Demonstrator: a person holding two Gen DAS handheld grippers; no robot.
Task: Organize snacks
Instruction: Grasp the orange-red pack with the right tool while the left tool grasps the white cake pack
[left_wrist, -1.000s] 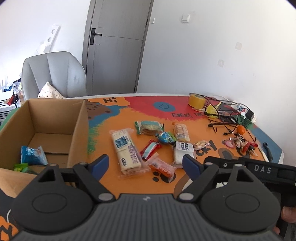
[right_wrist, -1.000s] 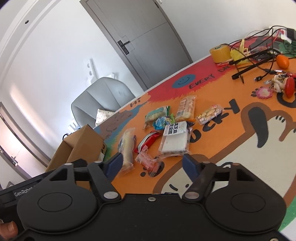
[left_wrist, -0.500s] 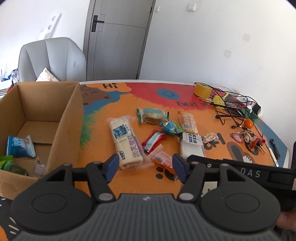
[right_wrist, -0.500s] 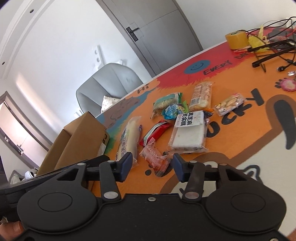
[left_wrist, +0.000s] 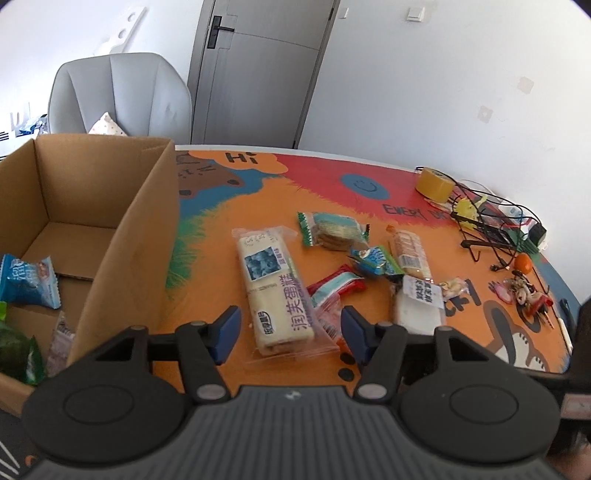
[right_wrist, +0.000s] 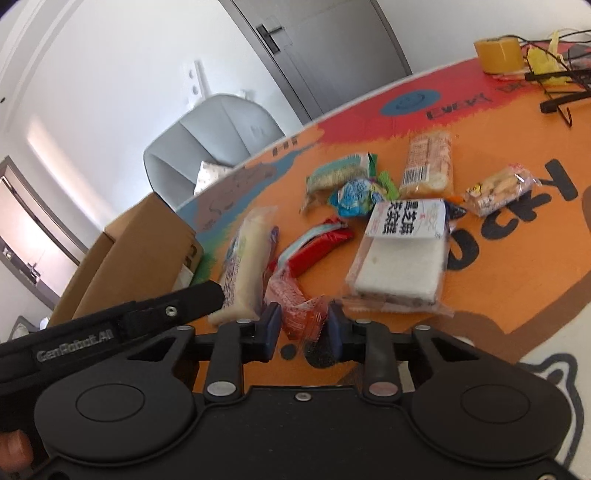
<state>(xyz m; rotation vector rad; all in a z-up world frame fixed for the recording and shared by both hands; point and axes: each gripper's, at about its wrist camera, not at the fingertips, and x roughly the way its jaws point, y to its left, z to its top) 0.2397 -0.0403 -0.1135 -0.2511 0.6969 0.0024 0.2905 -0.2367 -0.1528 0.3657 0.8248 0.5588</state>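
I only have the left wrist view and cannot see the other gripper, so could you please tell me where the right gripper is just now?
Observer: The right gripper is down at the small orange-red packet, with one finger on each side of it.
Operator: Has it clamped the packet?
Observer: The jaws are narrow and close to the wrapper, but I cannot tell whether they grip. The packet lies on the table mat.
Operator: Is anything crowding it?
Observer: The white sandwich pack lies close beside one finger. I cannot tell whether its wrapper touches.
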